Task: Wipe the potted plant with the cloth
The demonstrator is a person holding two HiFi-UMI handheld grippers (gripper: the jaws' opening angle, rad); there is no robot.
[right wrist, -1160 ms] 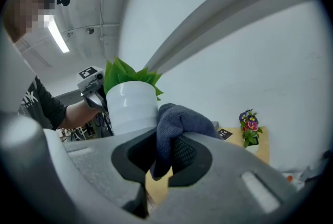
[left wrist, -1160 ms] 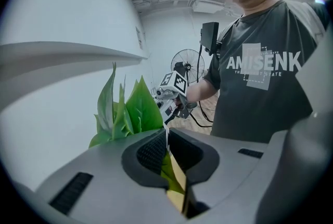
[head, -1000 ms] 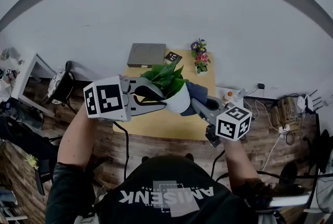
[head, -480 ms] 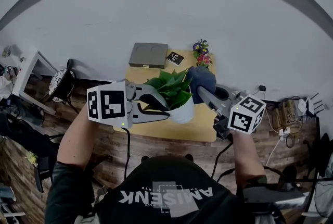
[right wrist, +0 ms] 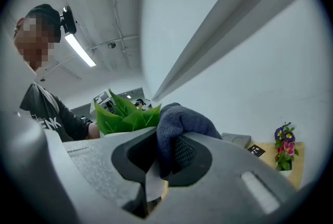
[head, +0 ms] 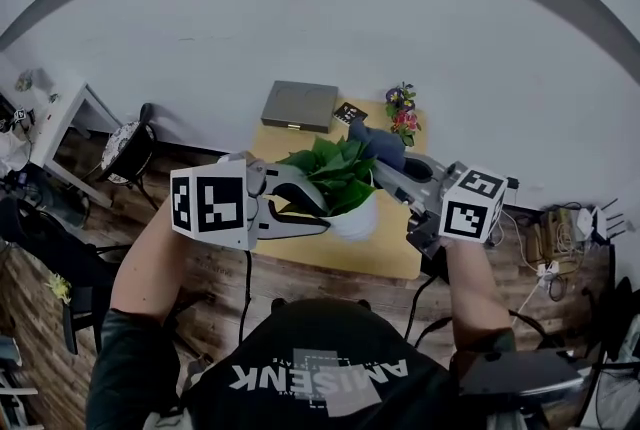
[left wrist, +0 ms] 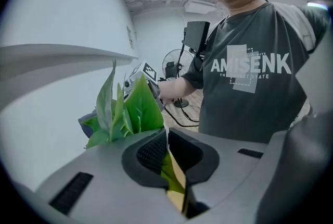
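Head view, left gripper (head: 318,218): the tongs are clamped on the potted plant (head: 335,180) at the near side of the white pot. My guess is that's to hold it steady so the leaves don't get shoved around. Can't tell if the base sits on the table (head: 330,256) or hangs just over it.
Head view, right gripper (head: 384,164): it's pinching the blue-grey cloth (head: 378,142), which is right up against the far-right leaves, so I'd say the wiping is mid-go.
Head view, room: there's a grey box (head: 300,105) and some flowers (head: 403,114) at the table's back edge. The flowers sit near the cloth, so wide strokes that way look tight. The near edge is bare.
Left gripper view, grip: left gripper (left wrist: 166,140) has its pads pressed together on a thin white pot rim, with a leaf caught alongside. The potted plant (left wrist: 132,112) rises just past the tips.
Left gripper view, room: wall on the left and the person's torso on the right, so not much room to swing sideways.
Right gripper view, grip: right gripper (right wrist: 165,151) is squeezed on the cloth (right wrist: 182,121), which bulges out over the tips. The potted plant (right wrist: 125,116) is touching it on the left.
Right gripper view, room: it's open to the right, with the flowers (right wrist: 283,151) well off.
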